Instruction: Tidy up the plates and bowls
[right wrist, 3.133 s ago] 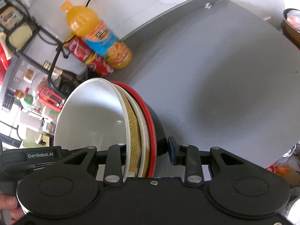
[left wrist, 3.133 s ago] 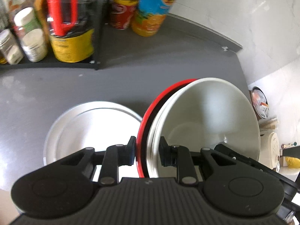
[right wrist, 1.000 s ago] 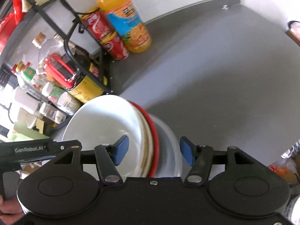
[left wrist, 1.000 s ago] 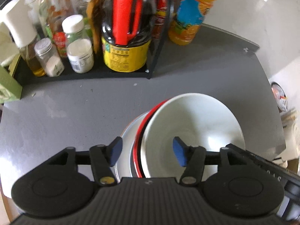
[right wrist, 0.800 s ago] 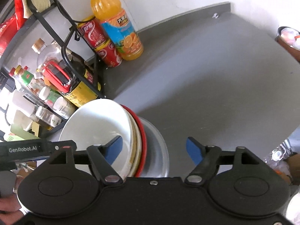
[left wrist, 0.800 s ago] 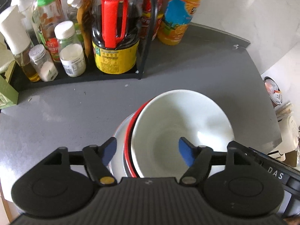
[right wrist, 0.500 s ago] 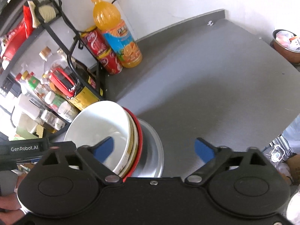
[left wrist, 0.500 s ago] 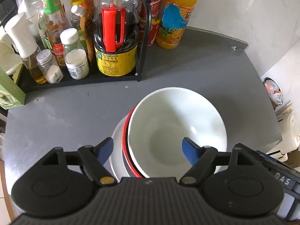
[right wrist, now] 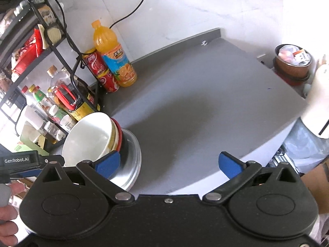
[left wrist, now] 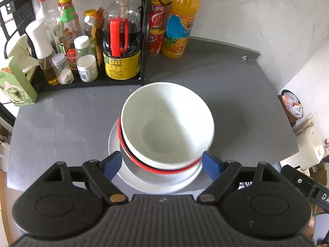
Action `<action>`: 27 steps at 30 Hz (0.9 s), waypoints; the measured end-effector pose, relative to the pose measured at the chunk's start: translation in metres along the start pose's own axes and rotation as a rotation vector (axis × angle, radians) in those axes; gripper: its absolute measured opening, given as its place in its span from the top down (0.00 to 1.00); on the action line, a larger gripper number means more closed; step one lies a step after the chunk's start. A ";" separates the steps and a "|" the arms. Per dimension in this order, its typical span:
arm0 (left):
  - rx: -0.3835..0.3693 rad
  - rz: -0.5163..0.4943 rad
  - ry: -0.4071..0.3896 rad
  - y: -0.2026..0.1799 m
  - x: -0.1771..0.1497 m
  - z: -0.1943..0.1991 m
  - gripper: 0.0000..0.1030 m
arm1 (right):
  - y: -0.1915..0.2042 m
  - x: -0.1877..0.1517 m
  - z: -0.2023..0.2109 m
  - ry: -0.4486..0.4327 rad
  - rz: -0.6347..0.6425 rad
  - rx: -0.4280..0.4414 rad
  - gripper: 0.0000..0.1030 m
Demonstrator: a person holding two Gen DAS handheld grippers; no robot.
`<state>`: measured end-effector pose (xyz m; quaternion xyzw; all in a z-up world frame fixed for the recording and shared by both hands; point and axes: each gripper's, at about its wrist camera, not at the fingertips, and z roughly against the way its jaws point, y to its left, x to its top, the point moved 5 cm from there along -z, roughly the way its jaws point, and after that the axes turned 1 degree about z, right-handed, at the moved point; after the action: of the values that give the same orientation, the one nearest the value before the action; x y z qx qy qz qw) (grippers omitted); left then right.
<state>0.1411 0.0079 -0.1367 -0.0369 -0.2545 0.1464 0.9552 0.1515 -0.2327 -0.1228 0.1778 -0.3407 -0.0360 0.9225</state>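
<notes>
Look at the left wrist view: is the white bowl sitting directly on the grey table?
No, the white bowl is nested atop a red-rimmed bowl on a silver plate.

The white bowl [left wrist: 167, 123] hides all but the rims of the bowls nested under it, and its right rim is blurred.

We see a white bowl [left wrist: 167, 123] nested upright in a red-rimmed bowl [left wrist: 131, 154], stacked on a silver plate [left wrist: 131, 175], on the grey counter [left wrist: 226, 86].
</notes>
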 end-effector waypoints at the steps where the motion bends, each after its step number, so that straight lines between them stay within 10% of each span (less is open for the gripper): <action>1: 0.002 -0.006 -0.009 -0.004 -0.004 0.005 0.16 | -0.004 -0.002 0.005 0.000 -0.008 0.001 0.00; 27: 0.032 0.000 -0.163 -0.036 -0.092 0.113 0.00 | -0.038 -0.049 0.110 -0.074 0.053 0.033 0.00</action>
<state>0.0185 -0.0544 -0.0769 -0.0094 -0.3291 0.1529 0.9318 0.0458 -0.2923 -0.0889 0.1826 -0.3797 -0.0123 0.9069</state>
